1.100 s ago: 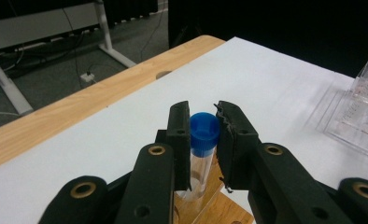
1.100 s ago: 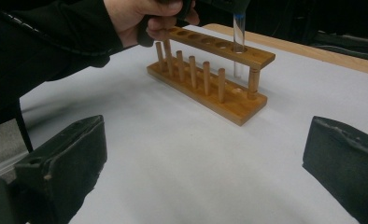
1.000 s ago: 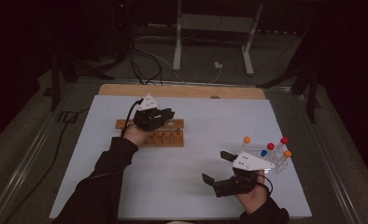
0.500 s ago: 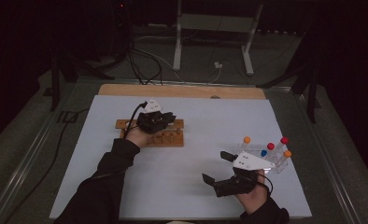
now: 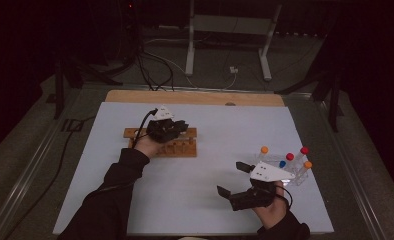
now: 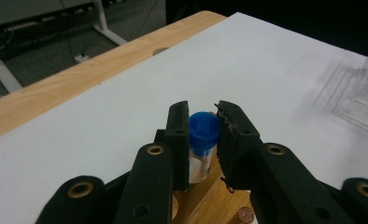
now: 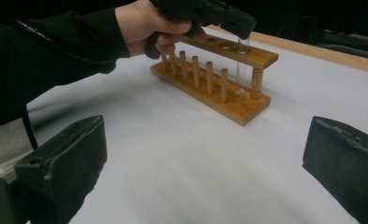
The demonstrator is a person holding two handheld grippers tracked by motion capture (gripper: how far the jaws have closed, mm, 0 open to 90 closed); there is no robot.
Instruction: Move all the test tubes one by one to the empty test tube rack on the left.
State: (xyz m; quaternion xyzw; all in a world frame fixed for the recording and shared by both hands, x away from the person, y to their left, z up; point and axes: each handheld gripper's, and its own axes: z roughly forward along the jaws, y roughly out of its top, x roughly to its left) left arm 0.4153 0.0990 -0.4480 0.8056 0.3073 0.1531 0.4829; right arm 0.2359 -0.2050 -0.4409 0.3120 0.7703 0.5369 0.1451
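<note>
A wooden test tube rack (image 5: 181,148) lies left of the table's centre. My left gripper (image 5: 183,127) hovers over its right end, shut on a clear tube with a blue cap (image 6: 204,128). That tube (image 7: 242,65) stands upright through the end hole of the rack (image 7: 219,86), under the left gripper (image 7: 242,27). The left gripper's (image 6: 204,114) pads press on both sides of the cap above the rack (image 6: 209,201). My right gripper (image 5: 232,178) rests near the front right of the table, open with nothing between its fingers. From its own camera the right gripper (image 7: 205,149) faces the rack.
A clear plastic holder (image 5: 277,162) stands to the right of my right gripper, with several capped tubes: orange (image 5: 264,149), red (image 5: 304,150) and blue (image 5: 282,163). The same holder (image 6: 359,93) lies ahead of the left gripper. A white sheet (image 5: 210,200) covers the table.
</note>
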